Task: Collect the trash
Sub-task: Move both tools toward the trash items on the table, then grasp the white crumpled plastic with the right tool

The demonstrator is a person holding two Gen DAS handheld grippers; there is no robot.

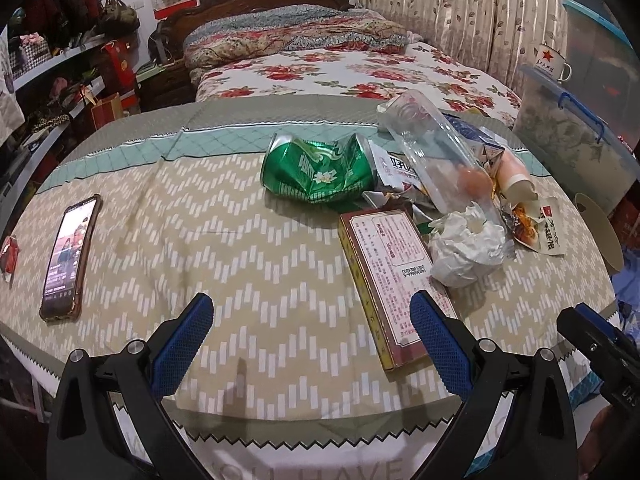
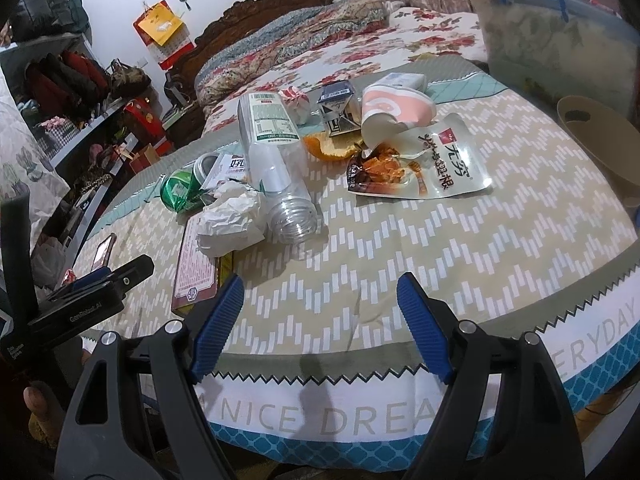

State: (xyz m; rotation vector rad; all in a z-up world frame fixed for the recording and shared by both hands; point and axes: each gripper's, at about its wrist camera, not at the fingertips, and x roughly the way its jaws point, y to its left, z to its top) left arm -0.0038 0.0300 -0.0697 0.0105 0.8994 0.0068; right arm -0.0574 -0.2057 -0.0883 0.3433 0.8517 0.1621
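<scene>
Left wrist view is showing both the left gripper [image 1: 310, 320] and right gripper [image 2: 320, 306] hanging released, grasping nothing. I am judging the flat box [image 1: 386, 276] nearest: straddling its narrow width, pads clear of the crumpled tissue [image 1: 468, 246], is looking wisest

— What's on the zigzag-patterned cloth [image 1: 240, 248]?
— A phone [image 1: 68, 256], screen lit, near its left edge.
— Behind?
— A floral bed [image 1: 360, 68], striped curtains [image 1: 460, 12], and an enamel mug [image 1: 550, 60] atop a lidded plastic storage box [image 1: 572, 148].

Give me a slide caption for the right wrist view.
Open right gripper above tablecloth, facing bottle, tissue and snack bag.
</scene>
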